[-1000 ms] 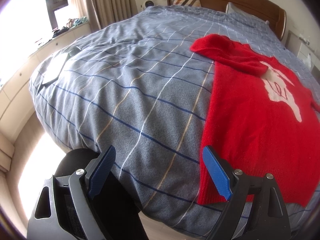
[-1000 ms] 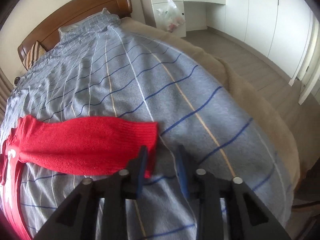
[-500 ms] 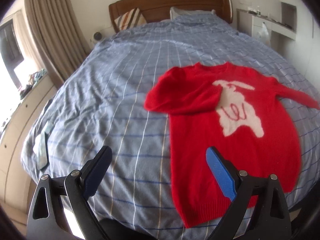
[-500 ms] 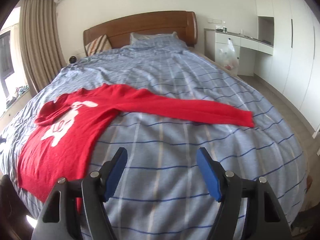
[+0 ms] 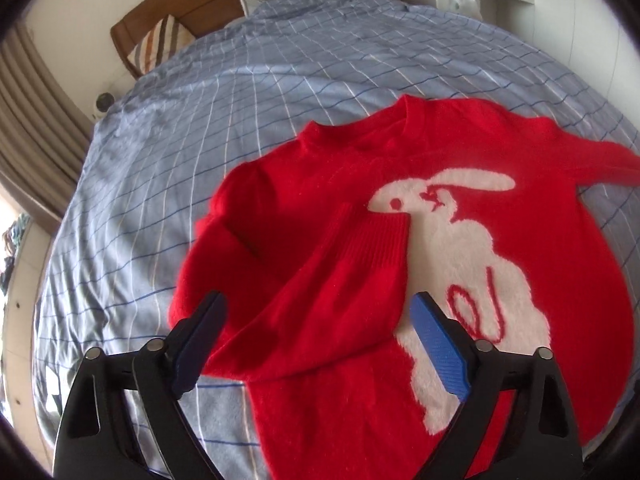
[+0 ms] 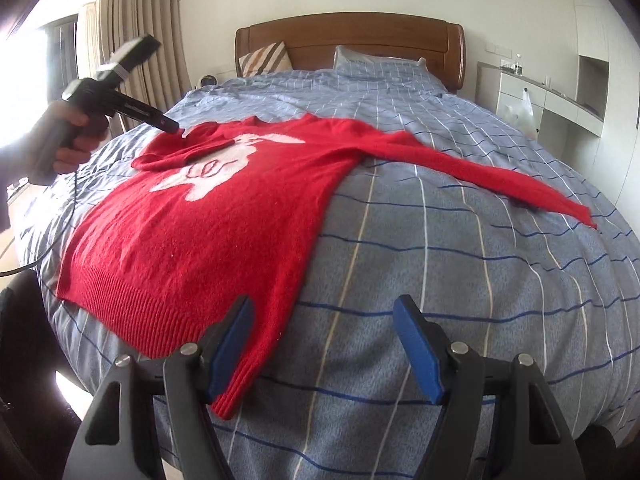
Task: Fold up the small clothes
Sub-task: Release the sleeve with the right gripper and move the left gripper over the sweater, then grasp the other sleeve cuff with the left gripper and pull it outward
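A small red sweater point(image 5: 340, 248) with a white rabbit on its front lies flat on the bed. Its left sleeve point(image 5: 320, 264) is folded in over the chest, the cuff touching the rabbit. Its right sleeve point(image 6: 480, 168) stretches out straight over the bedspread. My left gripper point(image 5: 320, 340) is open and empty, just above the folded sleeve. It also shows in the right wrist view point(image 6: 168, 123), held over the sweater's shoulder. My right gripper point(image 6: 322, 348) is open and empty, at the sweater's lower right hem corner point(image 6: 232, 396), near the foot of the bed.
The bed has a blue checked bedspread point(image 6: 460, 280), a wooden headboard point(image 6: 352, 36) and pillows point(image 6: 264, 58). Curtains point(image 6: 136, 20) hang at the left. A white desk and cabinets point(image 6: 552, 96) stand at the right. The bed's foot edge drops off just below my right gripper.
My left gripper has moved in over the folded sleeve, still open. My right gripper, open now, has swung from the outstretched sleeve's cuff to the hem corner.
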The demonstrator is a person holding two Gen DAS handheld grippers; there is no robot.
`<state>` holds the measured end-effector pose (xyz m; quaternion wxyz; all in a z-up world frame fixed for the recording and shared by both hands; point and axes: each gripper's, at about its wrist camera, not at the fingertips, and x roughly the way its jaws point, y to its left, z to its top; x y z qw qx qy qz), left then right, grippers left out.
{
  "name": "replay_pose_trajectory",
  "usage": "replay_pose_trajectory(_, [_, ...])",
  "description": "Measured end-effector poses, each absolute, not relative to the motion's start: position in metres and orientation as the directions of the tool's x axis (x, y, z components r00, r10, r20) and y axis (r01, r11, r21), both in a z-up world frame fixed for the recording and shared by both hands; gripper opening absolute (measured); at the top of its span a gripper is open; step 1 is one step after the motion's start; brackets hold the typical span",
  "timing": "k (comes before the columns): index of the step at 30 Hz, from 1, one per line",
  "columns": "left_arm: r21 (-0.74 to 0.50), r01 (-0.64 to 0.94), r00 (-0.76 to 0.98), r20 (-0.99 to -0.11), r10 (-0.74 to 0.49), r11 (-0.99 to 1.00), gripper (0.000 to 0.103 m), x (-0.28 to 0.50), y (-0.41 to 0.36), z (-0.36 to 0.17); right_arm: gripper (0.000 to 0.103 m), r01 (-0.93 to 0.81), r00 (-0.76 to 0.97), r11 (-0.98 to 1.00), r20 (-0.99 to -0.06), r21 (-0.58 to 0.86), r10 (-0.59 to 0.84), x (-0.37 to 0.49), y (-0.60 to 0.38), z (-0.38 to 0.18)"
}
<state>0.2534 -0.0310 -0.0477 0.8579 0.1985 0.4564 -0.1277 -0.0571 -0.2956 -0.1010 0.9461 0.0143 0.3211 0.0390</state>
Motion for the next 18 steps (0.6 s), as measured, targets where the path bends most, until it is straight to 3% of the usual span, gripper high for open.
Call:
replay_pose_trajectory(5, [0.101, 0.466, 0.401, -0.91, -0.108, 0.879, 0.083, 0.302, -0.04, -0.064, 0.073, -0.047, 0.788, 0.998, -0.612, 0.048, 0.066, -0.055, -0.302, -0.103])
replay_pose_trajectory(9, [0.166, 0.494, 0.34, -0.94, -0.014, 0.853, 0.085, 0.321, -0.056, -0.094, 0.074, -0.029, 0.791, 0.998, -0.609, 0.056, 0.057, -0.054, -0.305, -0.104])
replay_pose_trajectory(12, [0.104, 0.487, 0.31, -0.949, -0.061, 0.867, 0.083, 0.326, -0.054, -0.102, 0.074, -0.038, 0.782, 0.999, -0.621, 0.035, 0.051, -0.051, -0.301, -0.106])
replay_pose_trajectory(14, [-0.008, 0.471, 0.279, -0.947, -0.158, 0.882, 0.063, 0.325, -0.044, -0.099, 0.074, -0.046, 0.78, 0.999, -0.624, 0.019, 0.048, -0.05, -0.298, -0.107])
replay_pose_trajectory(15, [-0.066, 0.462, 0.265, -0.941, -0.209, 0.884, 0.041, 0.323, -0.039, -0.096, 0.074, -0.045, 0.782, 0.999, -0.622, 0.013, 0.044, -0.051, -0.297, -0.107])
replay_pose_trajectory(16, [-0.097, 0.45, 0.269, -0.933, -0.238, 0.888, 0.013, 0.319, -0.033, -0.093, 0.074, -0.044, 0.784, 0.999, -0.62, 0.01, 0.041, -0.051, -0.296, -0.107])
replay_pose_trajectory(18, [-0.134, 0.43, 0.296, -0.914, -0.279, 0.893, 0.007, 0.31, -0.02, -0.082, 0.074, -0.044, 0.788, 0.999, -0.614, 0.001, 0.035, -0.052, -0.293, -0.106])
